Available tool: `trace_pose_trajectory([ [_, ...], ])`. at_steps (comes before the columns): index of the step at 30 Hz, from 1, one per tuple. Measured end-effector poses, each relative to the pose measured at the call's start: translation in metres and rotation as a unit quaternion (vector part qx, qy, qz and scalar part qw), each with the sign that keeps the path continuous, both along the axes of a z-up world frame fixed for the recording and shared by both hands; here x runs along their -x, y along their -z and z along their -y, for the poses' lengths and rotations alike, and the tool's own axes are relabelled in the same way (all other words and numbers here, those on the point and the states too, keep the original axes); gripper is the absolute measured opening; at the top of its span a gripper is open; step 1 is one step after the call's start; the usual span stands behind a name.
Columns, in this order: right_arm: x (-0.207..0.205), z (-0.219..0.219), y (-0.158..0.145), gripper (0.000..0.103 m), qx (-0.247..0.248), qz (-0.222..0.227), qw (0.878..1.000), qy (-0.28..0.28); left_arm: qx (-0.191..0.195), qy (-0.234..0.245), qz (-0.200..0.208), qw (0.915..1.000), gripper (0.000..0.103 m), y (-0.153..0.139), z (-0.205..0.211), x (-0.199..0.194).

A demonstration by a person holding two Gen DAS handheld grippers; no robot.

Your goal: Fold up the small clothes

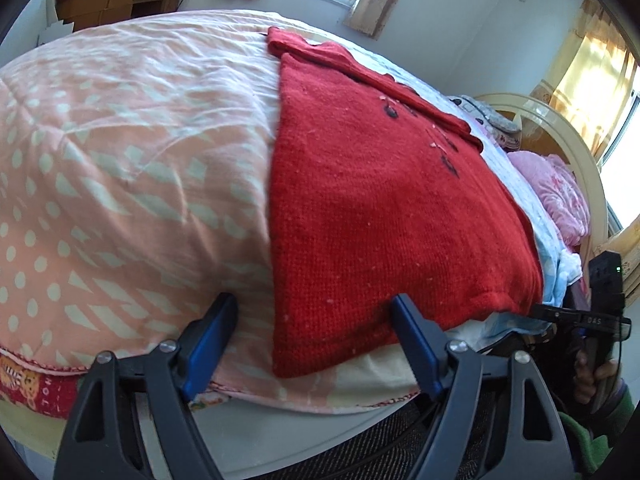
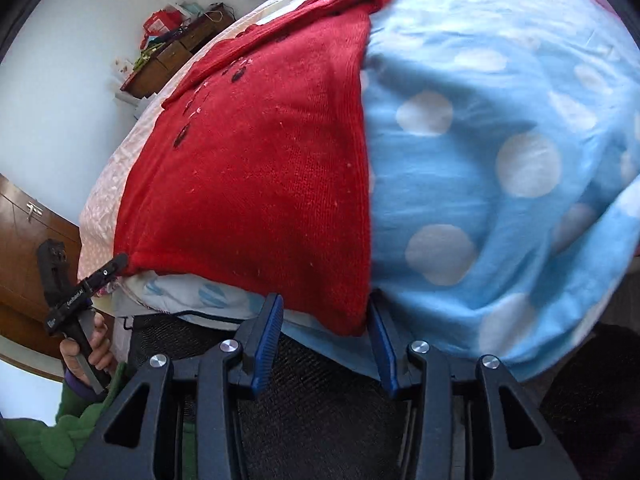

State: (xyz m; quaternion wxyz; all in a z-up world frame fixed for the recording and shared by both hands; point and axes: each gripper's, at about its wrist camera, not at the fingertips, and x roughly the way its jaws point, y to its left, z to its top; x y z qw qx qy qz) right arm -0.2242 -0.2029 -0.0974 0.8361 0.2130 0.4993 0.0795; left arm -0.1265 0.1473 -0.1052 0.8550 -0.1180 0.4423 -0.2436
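A red knitted sweater (image 1: 380, 200) lies flat on the bed, a sleeve folded across its far part. It also shows in the right wrist view (image 2: 256, 184). My left gripper (image 1: 314, 306) is open, its jaws on either side of the sweater's near left corner at the bed edge. My right gripper (image 2: 326, 310) is open, its jaws on either side of the sweater's near right corner. The right gripper also shows at the right edge of the left wrist view (image 1: 592, 320). The left gripper also shows at the left of the right wrist view (image 2: 92, 280).
A pink patterned quilt (image 1: 120, 160) covers the bed left of the sweater. A blue quilt with white dots (image 2: 500, 160) lies to its right. A pink pillow (image 1: 560, 196) and a cream headboard (image 1: 592, 184) are at the far right. A wooden desk (image 1: 116, 0) stands by the wall.
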Motion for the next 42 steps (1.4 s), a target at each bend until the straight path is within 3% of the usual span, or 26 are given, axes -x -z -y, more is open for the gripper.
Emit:
trace_pose_trajectory([
  [1,-0.002,0.0,0.001,0.044,-0.009,0.001,1.0,0.0,0.002,0.002,-0.001,1.0,0.065,0.0,-0.001,0.0],
  [2,-0.004,0.001,0.002,0.038,-0.016,0.002,1.0,0.002,0.005,0.004,-0.003,1.0,0.045,0.0,-0.001,0.0],
  [3,-0.005,0.002,0.001,0.014,-0.022,0.005,1.0,0.001,0.012,0.009,-0.011,0.9998,0.037,0.0,-0.003,0.0],
  [4,-0.007,0.001,0.001,0.008,-0.03,0.003,1.0,-0.004,0.021,0.013,-0.017,0.9995,0.022,0.001,-0.003,-0.002],
  [5,-0.008,0.001,0.001,0.008,-0.037,-0.001,0.999,-0.009,0.037,0.019,-0.026,0.9988,0.011,0.0,-0.005,-0.002],
  [9,-0.006,0.002,-0.011,0.008,-0.084,0.007,0.996,-0.021,0.041,0.033,-0.033,0.9981,0.009,-0.009,-0.009,0.002],
  [13,-0.007,0.011,-0.044,0.008,-0.145,0.048,0.988,-0.023,0.087,0.037,-0.032,0.995,0.009,-0.035,-0.013,-0.004],
  [18,-0.034,0.035,-0.081,0.008,-0.228,0.101,0.968,0.004,0.112,0.033,-0.015,0.9931,0.009,-0.081,-0.017,-0.042],
  [21,-0.063,0.046,-0.099,0.008,-0.223,0.121,0.967,0.022,0.126,0.018,-0.015,0.9917,0.009,-0.098,-0.018,-0.079],
  [25,-0.111,0.067,-0.104,0.008,-0.223,0.138,0.964,0.053,0.092,-0.01,-0.009,0.9957,0.009,-0.1,-0.007,-0.127],
  [27,-0.136,0.076,-0.097,0.008,-0.228,0.136,0.961,0.071,0.055,-0.016,-0.016,0.9982,0.009,-0.092,0.006,-0.152],
  [30,-0.166,0.084,-0.078,0.011,-0.213,0.116,0.966,0.093,0.004,-0.014,-0.022,0.9997,0.013,-0.079,0.023,-0.175],
  [33,-0.181,0.088,-0.065,0.018,-0.189,0.085,0.972,0.112,-0.002,-0.005,-0.024,0.9997,0.024,-0.081,0.023,-0.181],
  [34,-0.18,0.089,-0.065,0.021,-0.185,0.085,0.972,0.119,0.008,-0.007,-0.016,0.9998,0.041,-0.085,0.017,-0.181],
  [35,-0.175,0.091,-0.065,0.034,-0.185,0.093,0.971,0.121,0.016,-0.012,-0.005,0.9998,0.064,-0.089,0.012,-0.181],
  [36,-0.17,0.093,-0.068,0.055,-0.182,0.105,0.97,0.123,0.024,-0.023,0.015,0.9993,0.075,-0.095,0.002,-0.179],
  [37,-0.164,0.096,-0.073,0.064,-0.175,0.12,0.969,0.127,0.027,-0.032,0.027,0.9988,0.084,-0.1,-0.004,-0.178],
  [38,-0.159,0.099,-0.076,0.069,-0.167,0.138,0.967,0.132,0.031,-0.04,0.039,0.9979,0.085,-0.104,-0.013,-0.177],
  [42,-0.14,0.102,-0.095,0.069,-0.133,0.174,0.967,0.128,0.012,-0.039,0.051,0.9979,0.085,-0.106,-0.024,-0.176],
])
